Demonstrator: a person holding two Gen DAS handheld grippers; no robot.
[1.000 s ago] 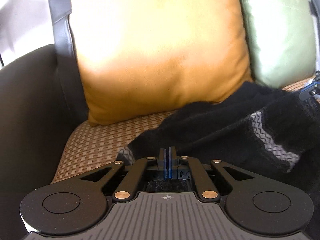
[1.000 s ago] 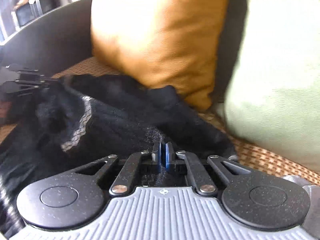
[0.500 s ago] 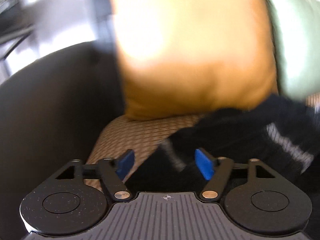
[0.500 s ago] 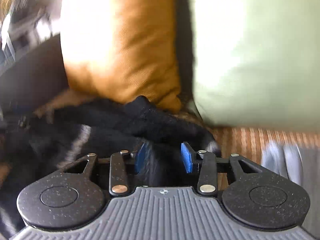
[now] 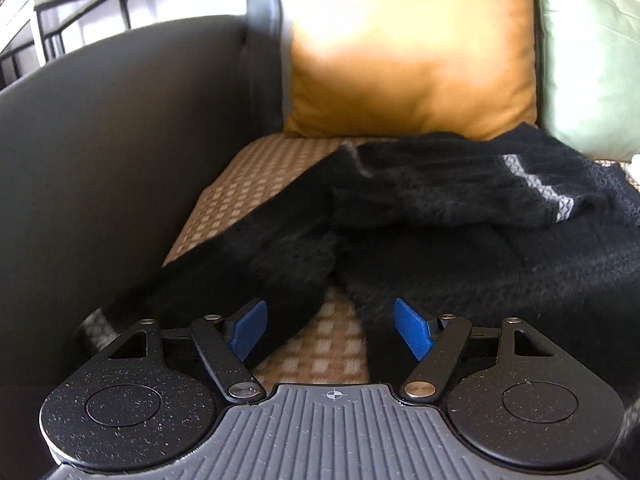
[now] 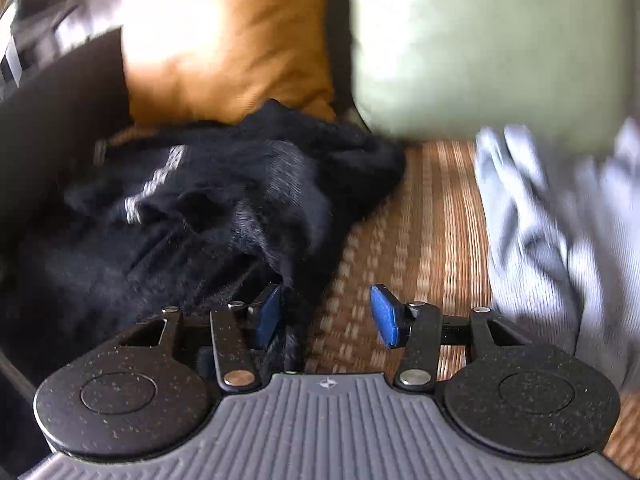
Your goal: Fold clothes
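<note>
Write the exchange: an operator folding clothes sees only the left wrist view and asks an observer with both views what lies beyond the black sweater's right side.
Operator: What lies right of the black sweater?
Observer: A pale grey garment, crumpled on the woven seat mat, apart from the sweater.
Operator: And the right tongs?
Observer: Open, having just been opening; the sweater's edge lies beside one pad, unpressed, with bare mat showing between the pads.
</note>
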